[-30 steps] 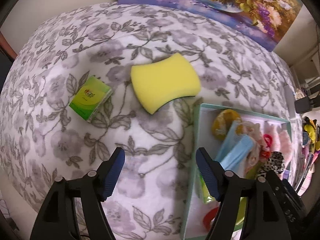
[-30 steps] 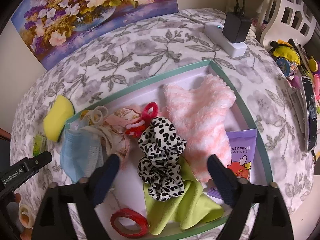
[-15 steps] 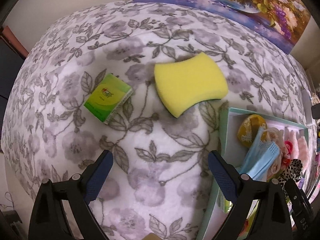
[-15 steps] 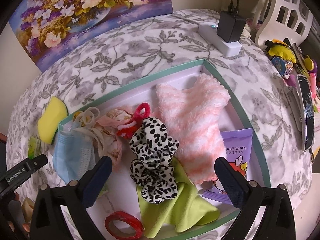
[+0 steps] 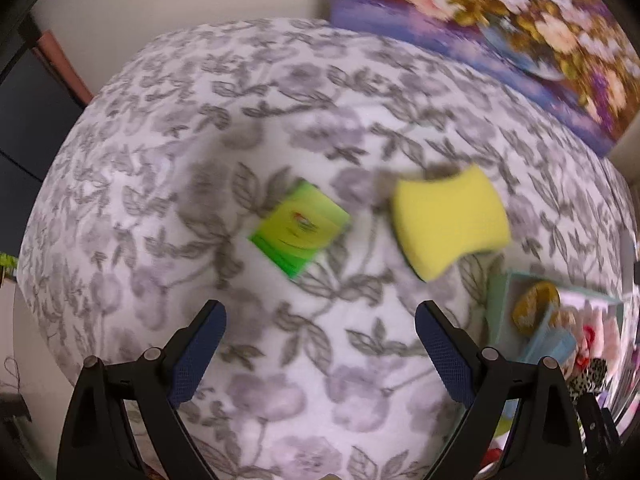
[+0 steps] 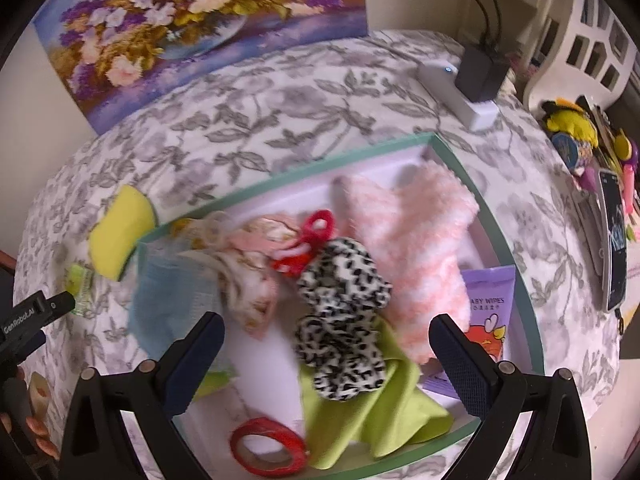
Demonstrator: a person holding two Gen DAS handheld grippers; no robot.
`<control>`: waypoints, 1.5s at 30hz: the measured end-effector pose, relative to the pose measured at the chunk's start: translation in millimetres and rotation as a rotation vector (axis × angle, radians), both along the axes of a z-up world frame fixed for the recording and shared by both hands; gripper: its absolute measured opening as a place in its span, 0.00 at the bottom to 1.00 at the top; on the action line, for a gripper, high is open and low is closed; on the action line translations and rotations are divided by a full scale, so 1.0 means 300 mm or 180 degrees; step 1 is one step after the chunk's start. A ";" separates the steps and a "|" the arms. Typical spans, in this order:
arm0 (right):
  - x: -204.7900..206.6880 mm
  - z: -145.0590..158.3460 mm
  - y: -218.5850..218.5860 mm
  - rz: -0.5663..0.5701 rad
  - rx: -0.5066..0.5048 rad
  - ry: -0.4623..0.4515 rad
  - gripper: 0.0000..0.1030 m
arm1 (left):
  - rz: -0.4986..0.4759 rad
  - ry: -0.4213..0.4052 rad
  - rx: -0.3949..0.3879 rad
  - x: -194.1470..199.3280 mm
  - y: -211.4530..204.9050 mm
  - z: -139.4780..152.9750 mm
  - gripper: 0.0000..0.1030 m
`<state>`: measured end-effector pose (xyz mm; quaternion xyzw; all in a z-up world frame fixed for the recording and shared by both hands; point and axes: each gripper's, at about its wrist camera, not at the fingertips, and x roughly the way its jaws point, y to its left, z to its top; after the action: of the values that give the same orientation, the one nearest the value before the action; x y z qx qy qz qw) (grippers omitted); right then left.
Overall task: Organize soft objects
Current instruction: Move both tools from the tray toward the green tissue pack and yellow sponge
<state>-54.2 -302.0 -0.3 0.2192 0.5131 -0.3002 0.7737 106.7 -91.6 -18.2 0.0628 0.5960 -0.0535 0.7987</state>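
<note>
Sponge point(image 5: 450, 222) blurred; tray point(image 5: 498, 300) cut off at edge.

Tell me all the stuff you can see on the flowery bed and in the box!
Curvy yellow foam sponge: one, yellow, on the floral cloth beside the box.
Small green tissue packet: one, green, left of the sponge.
Shallow teal-rimmed box: one, teal and white, on the cloth.
Fluffy pink-and-white sock: one, in the box.
Black-and-white spotted scrunchie: one, box middle.
Lime green cloth: one, under the scrunchie.
Light blue face mask: one, box left end.
Red tape ring: one, box front.
Purple baby wipes pack: one, box right.
Left claw: open, empty.
Right claw: open, empty.
</note>
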 end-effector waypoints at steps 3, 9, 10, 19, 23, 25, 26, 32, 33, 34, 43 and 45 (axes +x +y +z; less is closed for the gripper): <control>0.026 0.006 0.038 0.0097 0.0002 -0.0016 1.00 | 0.0094 -0.0068 0.0010 0.019 0.047 0.024 0.93; 0.068 0.006 0.108 0.0269 -0.0048 0.0030 1.00 | 0.0269 -0.0133 -0.0049 0.061 0.137 0.063 0.93; 0.073 0.007 0.115 0.0281 -0.0052 0.0031 1.00 | 0.0291 -0.0139 -0.0059 0.067 0.149 0.067 0.93; 0.123 0.017 0.175 0.0378 -0.0054 0.0028 1.00 | 0.0433 -0.0170 -0.0060 0.104 0.237 0.081 0.93; 0.143 0.012 0.203 0.0425 -0.0064 0.0056 1.00 | 0.0467 -0.0169 -0.0067 0.117 0.264 0.081 0.93; 0.154 0.011 0.217 0.0442 -0.0072 0.0067 1.00 | 0.0465 -0.0160 -0.0068 0.122 0.273 0.079 0.93; 0.160 0.010 0.224 0.0453 -0.0074 0.0069 1.00 | 0.0463 -0.0156 -0.0066 0.125 0.277 0.078 0.93; 0.191 0.002 0.258 0.0504 -0.0081 0.0096 1.00 | 0.0495 -0.0131 -0.0079 0.147 0.307 0.070 0.93; 0.196 0.001 0.265 0.0512 -0.0090 0.0106 1.00 | 0.0505 -0.0125 -0.0088 0.150 0.311 0.068 0.93; 0.201 0.000 0.271 0.0524 -0.0101 0.0114 1.00 | 0.0510 -0.0116 -0.0095 0.153 0.315 0.066 0.93; 0.263 0.022 0.306 0.0573 -0.0178 0.0065 1.00 | 0.0522 -0.0035 -0.0093 0.178 0.312 0.027 0.93; 0.280 0.034 0.311 0.0581 -0.0194 0.0020 1.00 | 0.0494 0.0020 -0.0105 0.184 0.299 0.009 0.93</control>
<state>29.7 -208.8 10.0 0.1470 0.5239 -0.2446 0.8025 161.8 -1.9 -15.5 0.0031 0.6007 -0.0014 0.7995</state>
